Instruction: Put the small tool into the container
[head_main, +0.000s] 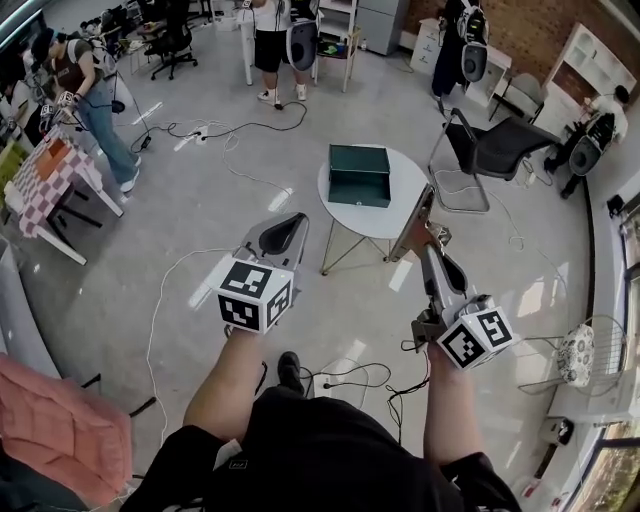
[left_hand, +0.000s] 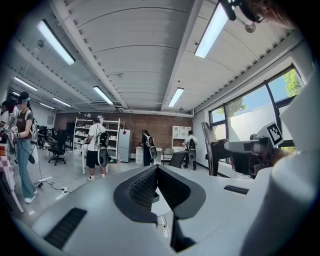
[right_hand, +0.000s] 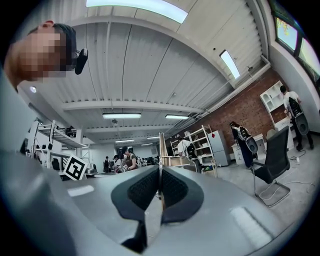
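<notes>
Nearest to me, my left gripper (head_main: 291, 226) is held out over the grey floor (head_main: 200, 190). In its own view the two dark ribbed pads meet at the tip, with nothing between them.

My right gripper (head_main: 424, 238) is level with it, on the other side. Its jaws are clamped on the thin flat tan strip-shaped small tool (head_main: 415, 220), which is gripped partway along its length. The strip stands edge-on in the seam between the pads and rises well above them. Its long axis runs crosswise to the jaws and is close to upright; from the head view it reads as a slant from lower left to upper right. I cannot tell its two ends apart.

Beyond the tool stands the round white table (head_main: 345, 215) on thin legs. The dark green rectangular open box container (head_main: 360, 172) sits on its top, with its mouth upward. The tool is in the air on my side of the table, apart from the container.

Farther right is a black metal-framed chair (head_main: 495, 148). White cables (head_main: 235, 140) trail over the floor behind the table.
</notes>
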